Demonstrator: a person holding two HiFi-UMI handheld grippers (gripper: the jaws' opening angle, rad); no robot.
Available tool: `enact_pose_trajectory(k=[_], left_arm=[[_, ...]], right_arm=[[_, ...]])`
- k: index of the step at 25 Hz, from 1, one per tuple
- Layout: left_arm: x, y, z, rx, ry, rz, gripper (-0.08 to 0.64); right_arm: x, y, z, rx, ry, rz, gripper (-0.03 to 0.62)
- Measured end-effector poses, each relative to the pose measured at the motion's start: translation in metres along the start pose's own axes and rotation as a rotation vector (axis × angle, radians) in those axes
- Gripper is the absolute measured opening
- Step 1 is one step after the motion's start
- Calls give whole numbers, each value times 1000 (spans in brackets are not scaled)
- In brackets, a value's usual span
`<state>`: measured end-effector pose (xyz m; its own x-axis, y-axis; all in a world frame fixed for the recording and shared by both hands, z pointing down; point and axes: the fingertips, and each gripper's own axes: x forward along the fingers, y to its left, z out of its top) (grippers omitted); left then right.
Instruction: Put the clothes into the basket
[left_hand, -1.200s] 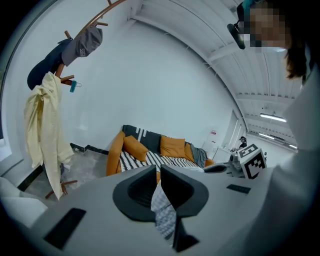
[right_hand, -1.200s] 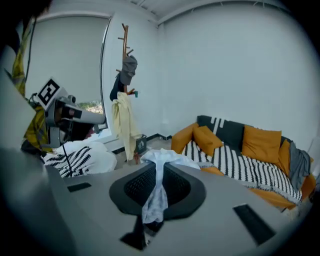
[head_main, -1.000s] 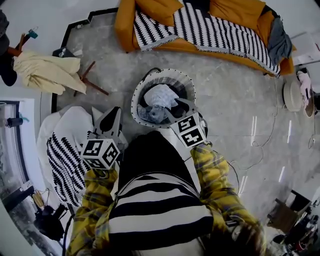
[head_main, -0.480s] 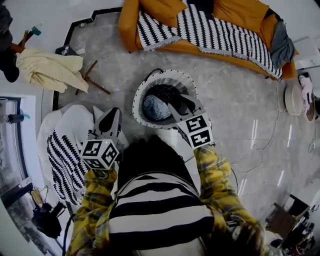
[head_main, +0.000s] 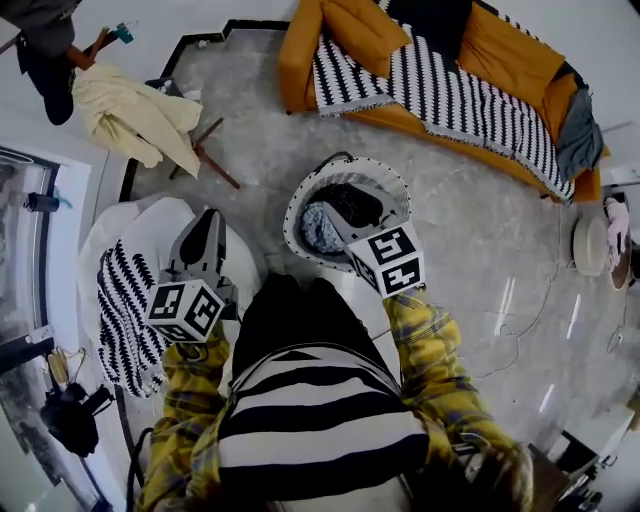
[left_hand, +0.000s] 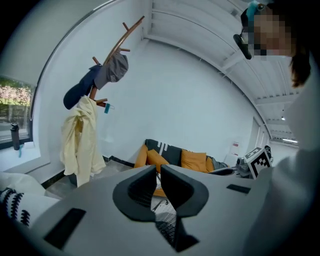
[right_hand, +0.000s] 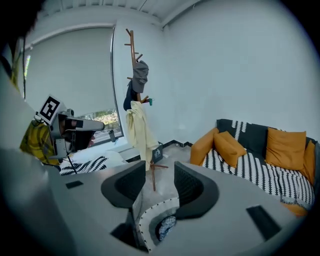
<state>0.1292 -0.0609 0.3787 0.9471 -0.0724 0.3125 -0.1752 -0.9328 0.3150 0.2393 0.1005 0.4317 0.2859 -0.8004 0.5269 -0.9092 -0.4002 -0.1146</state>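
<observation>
The round woven basket (head_main: 293, 214) stands on the stone floor in front of me, its rim also low in the right gripper view (right_hand: 150, 212). A blue-white garment (head_main: 318, 226) (right_hand: 166, 225) lies inside beside a dark one (head_main: 352, 203). My right gripper (head_main: 343, 214) (right_hand: 159, 172) hovers over the basket, open and empty. My left gripper (head_main: 205, 228) (left_hand: 157, 170) is to the left above a white beanbag (head_main: 160, 225), its jaws together with nothing between them. A cream garment (head_main: 135, 110) (left_hand: 82, 140) hangs on the wooden coat rack (left_hand: 117, 47).
An orange sofa (head_main: 450, 70) with a striped throw runs along the back; a grey cloth (head_main: 580, 130) drapes over its right end. A black-and-white patterned cloth (head_main: 125, 310) lies on the beanbag. Cables (head_main: 520, 290) trail over the floor at right.
The pale garment that sat high in the basket has dropped down inside. Both grippers have lifted, and my view has swung so the rack and sofa shifted right.
</observation>
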Motion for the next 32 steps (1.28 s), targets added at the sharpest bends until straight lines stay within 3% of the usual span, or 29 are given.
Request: enact_pose_trajectory(k=[12, 24, 32], left_arm=[[4, 104, 63, -30, -124, 137, 37], [21, 214, 89, -48, -103, 272, 37], [23, 291, 107, -43, -105, 346, 37]], right_arm=[[80, 62, 94, -113, -49, 193, 192], [211, 118, 167, -206, -40, 382, 192], [299, 162, 205, -277, -39, 464, 198]])
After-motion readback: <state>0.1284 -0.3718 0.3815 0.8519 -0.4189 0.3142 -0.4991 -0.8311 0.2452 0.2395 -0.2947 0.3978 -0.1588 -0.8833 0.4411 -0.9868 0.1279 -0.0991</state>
